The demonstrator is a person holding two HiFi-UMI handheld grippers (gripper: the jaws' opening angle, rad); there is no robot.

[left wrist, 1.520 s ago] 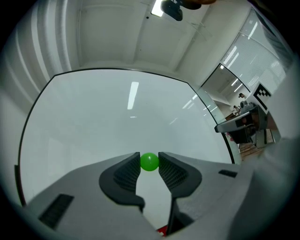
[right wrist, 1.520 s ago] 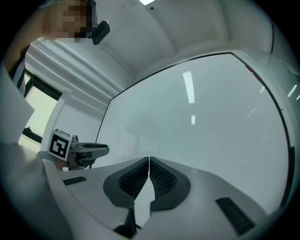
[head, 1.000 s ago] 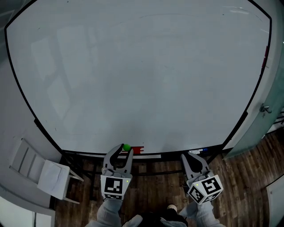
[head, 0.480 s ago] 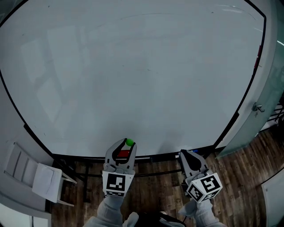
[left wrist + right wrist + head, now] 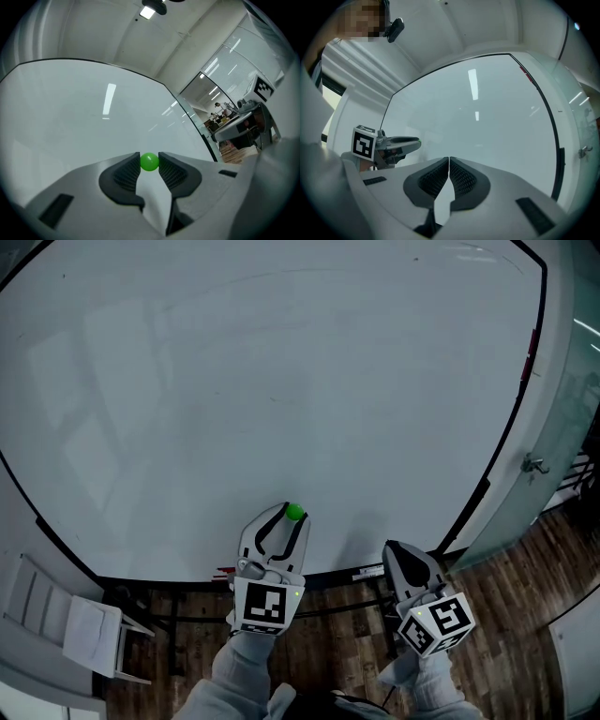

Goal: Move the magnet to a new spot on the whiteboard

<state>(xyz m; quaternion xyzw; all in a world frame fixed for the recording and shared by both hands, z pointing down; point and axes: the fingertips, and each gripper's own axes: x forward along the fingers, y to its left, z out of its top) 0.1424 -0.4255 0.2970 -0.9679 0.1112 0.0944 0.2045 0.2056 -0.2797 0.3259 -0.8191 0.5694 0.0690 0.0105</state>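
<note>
Here, at the lower left of the head view, a white chair (image 5: 80,634) stands on the wooden floor (image 5: 525,624). The big whiteboard (image 5: 281,381) fills most of the frame. Low in the middle, the left gripper (image 5: 292,513) points at the board. Its two jaws are pinched on a small green ball magnet (image 5: 149,161). The magnet sits just above the board's bottom edge. It may be touching the board, but that is hard to see. Further right, the right gripper (image 5: 394,550) has its jaws pressed together with nothing between them. A glass wall (image 5: 574,427) is at the far right.
</note>
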